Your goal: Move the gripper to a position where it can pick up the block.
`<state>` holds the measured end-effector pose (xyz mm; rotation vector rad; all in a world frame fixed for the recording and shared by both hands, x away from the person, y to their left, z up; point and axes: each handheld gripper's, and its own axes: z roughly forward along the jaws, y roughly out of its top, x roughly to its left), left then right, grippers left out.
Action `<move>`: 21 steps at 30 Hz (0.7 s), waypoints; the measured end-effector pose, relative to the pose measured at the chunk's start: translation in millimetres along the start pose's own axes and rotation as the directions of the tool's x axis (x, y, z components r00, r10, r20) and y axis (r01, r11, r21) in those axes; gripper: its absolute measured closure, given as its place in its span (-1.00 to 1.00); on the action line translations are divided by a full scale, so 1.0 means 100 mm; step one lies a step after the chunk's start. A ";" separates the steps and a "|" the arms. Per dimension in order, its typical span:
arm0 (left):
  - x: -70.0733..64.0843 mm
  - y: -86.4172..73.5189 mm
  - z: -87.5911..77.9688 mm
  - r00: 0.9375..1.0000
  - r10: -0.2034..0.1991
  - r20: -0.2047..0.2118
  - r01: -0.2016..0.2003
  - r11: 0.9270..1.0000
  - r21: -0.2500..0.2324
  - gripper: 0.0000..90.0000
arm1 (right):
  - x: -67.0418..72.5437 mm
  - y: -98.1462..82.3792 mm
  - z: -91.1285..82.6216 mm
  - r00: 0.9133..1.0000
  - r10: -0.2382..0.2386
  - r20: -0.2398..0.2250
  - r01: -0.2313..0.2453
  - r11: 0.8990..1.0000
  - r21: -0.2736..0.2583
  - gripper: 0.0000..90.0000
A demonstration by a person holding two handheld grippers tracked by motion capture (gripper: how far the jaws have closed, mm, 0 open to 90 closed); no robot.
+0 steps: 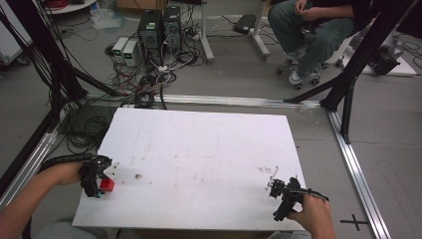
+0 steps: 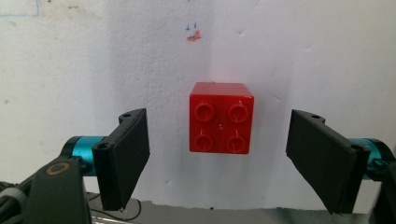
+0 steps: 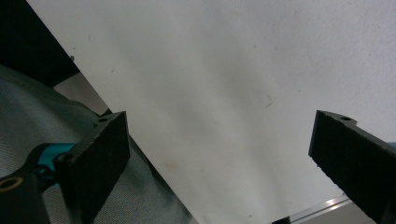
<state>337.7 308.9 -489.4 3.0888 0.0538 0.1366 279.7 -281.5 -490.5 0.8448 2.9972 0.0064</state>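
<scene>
The red block (image 2: pixel 220 124) lies studs-up on the white table (image 1: pixel 199 149), near its left edge — squarely between the spread jaws of your left gripper (image 2: pixel 219 158), with clear space on either side, so neither pad touches it. In the high view the block (image 1: pixel 106 185) sits just beside that gripper (image 1: pixel 94 175). Your right gripper (image 3: pixel 224 163) hangs wide and empty over the table's near right corner — well apart from the block.

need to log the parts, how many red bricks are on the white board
1. The red brick sits studs-up near the white board's near-left edge, between the open jaws of the left gripper, untouched. No others visible.
</scene>
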 end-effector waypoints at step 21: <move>0.01 -0.01 0.13 1.000 0.009 0.027 -0.009 1.000 0.017 -0.51 | 0.00 0.01 0.01 1.000 -0.002 -0.004 0.002 1.000 0.002 -0.89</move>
